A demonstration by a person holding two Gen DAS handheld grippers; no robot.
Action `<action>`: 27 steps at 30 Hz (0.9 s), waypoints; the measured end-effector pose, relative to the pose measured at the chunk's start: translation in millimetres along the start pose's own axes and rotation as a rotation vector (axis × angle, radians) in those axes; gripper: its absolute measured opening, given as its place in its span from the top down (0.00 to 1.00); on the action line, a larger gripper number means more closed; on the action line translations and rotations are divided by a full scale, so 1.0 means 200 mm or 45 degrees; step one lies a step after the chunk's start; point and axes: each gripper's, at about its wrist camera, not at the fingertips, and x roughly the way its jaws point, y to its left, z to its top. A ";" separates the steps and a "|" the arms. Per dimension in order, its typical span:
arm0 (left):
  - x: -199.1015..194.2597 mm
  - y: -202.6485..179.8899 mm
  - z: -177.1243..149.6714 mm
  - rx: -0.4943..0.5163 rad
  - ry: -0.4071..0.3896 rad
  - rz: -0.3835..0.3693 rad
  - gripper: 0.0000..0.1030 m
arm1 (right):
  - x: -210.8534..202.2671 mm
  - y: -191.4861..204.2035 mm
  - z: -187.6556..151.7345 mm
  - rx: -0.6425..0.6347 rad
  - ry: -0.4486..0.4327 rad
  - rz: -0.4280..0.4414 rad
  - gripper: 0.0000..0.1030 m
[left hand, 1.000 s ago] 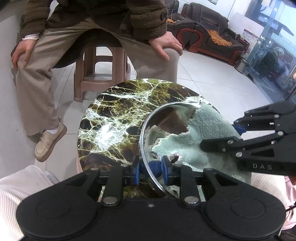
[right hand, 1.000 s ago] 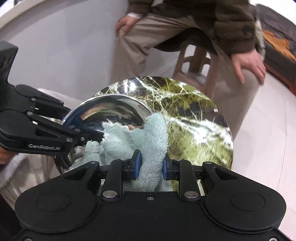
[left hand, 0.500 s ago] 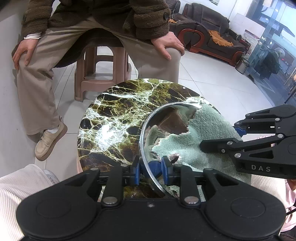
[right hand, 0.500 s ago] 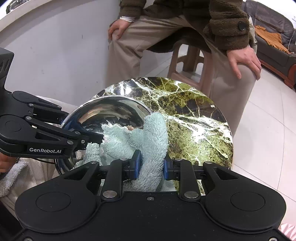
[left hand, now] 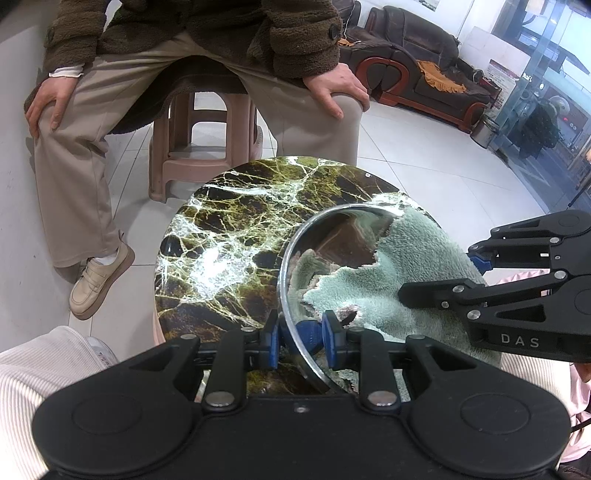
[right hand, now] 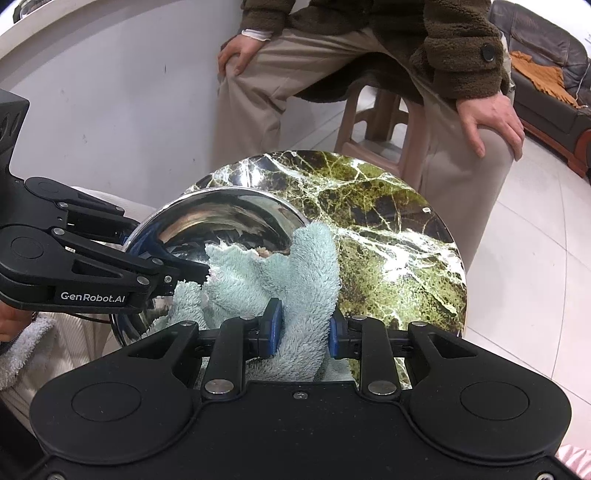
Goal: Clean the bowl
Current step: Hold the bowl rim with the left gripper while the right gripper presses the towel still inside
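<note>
The shiny stainless-steel bowl (left hand: 332,240) stands tipped on the near part of the round green-and-black marble tabletop (left hand: 229,236), its hollow turned toward the right hand. The left gripper (left hand: 301,338) pinches the bowl's thin rim between its blue pads (left hand: 271,341), with the jaws set narrow. The fluffy pale-green towel (right hand: 295,280) is draped into the bowl and over its right edge, and the right gripper (right hand: 303,328) has a thick fold of it between its pads; its jaws are opening slightly, though the pile still fills the gap between them. The bowl looks light and stiff, and its polished wall is probably slippery, so the rolled rim is the sensible place to hold it. A pinch there may let it pivot under wiping pressure. The towel is soft and bulky, compresses easily, and is best taken by a bunched fold. Beyond the tabletop a person in a brown fleece jacket (left hand: 207,29) sits on a pinkish plastic stool (left hand: 207,140).
</note>
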 end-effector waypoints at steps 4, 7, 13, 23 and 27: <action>0.00 0.00 0.00 0.002 0.000 0.000 0.79 | 0.00 0.00 0.01 0.004 0.001 0.001 0.76; 0.00 0.00 0.00 0.003 0.000 0.001 0.79 | -0.01 0.00 0.01 0.003 0.003 0.001 0.76; 0.00 0.00 0.00 0.003 0.001 0.002 0.79 | -0.02 -0.01 0.00 0.000 0.004 0.002 0.76; -0.01 -0.01 0.00 0.004 0.003 0.001 0.79 | 0.00 0.04 0.01 0.030 0.004 -0.008 0.76; -0.01 -0.01 0.00 0.003 0.003 0.000 0.79 | -0.01 0.04 0.01 0.029 0.007 -0.010 0.76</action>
